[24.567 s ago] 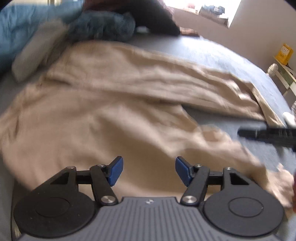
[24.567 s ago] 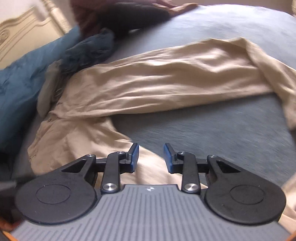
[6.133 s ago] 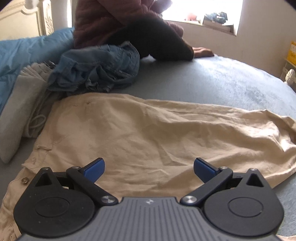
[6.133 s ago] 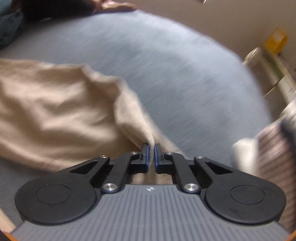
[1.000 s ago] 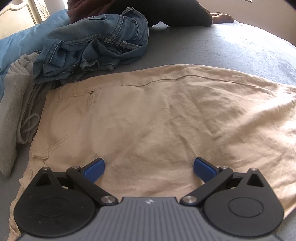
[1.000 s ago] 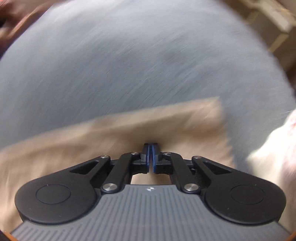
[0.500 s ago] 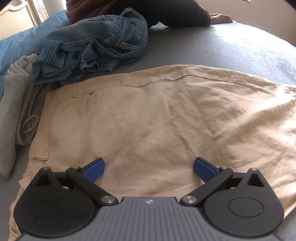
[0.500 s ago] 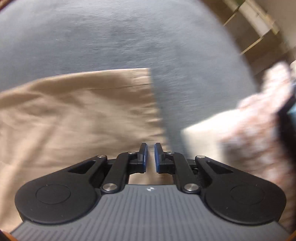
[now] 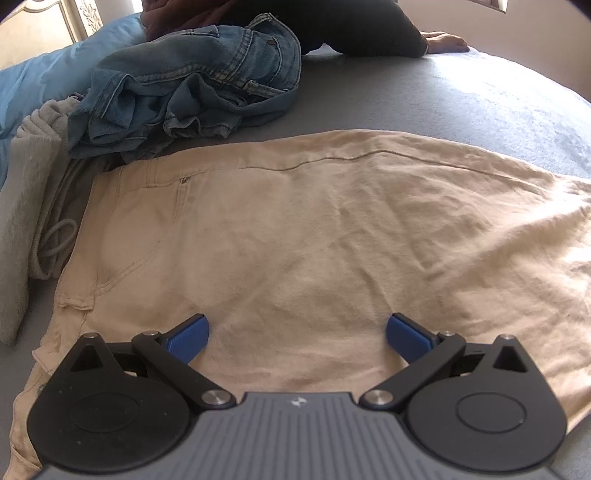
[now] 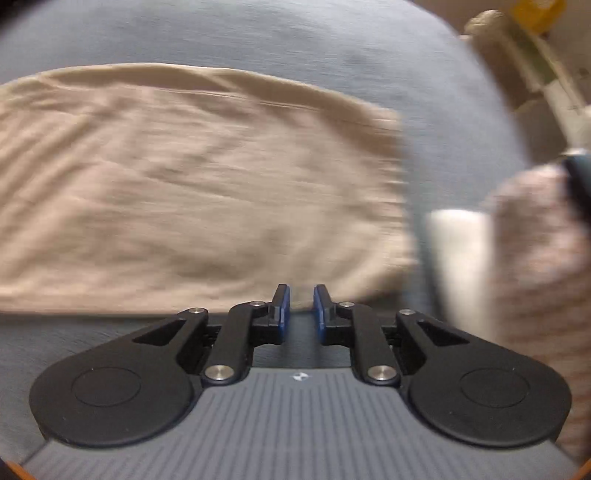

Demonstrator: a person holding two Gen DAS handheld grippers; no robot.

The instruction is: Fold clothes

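Left gripper (image 9: 297,332): fingers (image 9: 188,338) spread wide, released, nothing between them. It hangs over the trousers (image 9: 314,240), pointing steeply down.

Right gripper (image 10: 299,308): fingers (image 10: 282,308) a narrow gap apart and opening, with nothing between them. The tips sit at the near edge of the trousers (image 10: 184,184), close to the cuff end. This view is motion-blurred.

Trousers: tan, laid flat and lengthwise on the grey bed (image 9: 443,99). Waistband and pocket lie at the left in the left wrist view; the cuff end lies at the right in the right wrist view.

Beyond the waistband: a grey garment (image 9: 26,192) with a drawcord, touching the trousers. Behind it, crumpled jeans (image 9: 192,88), just beside the far edge of the trousers.

Farthest: a blue cover (image 9: 44,77) at the left, and a seated person (image 9: 351,29) with a hand (image 9: 443,38) resting on the bed.
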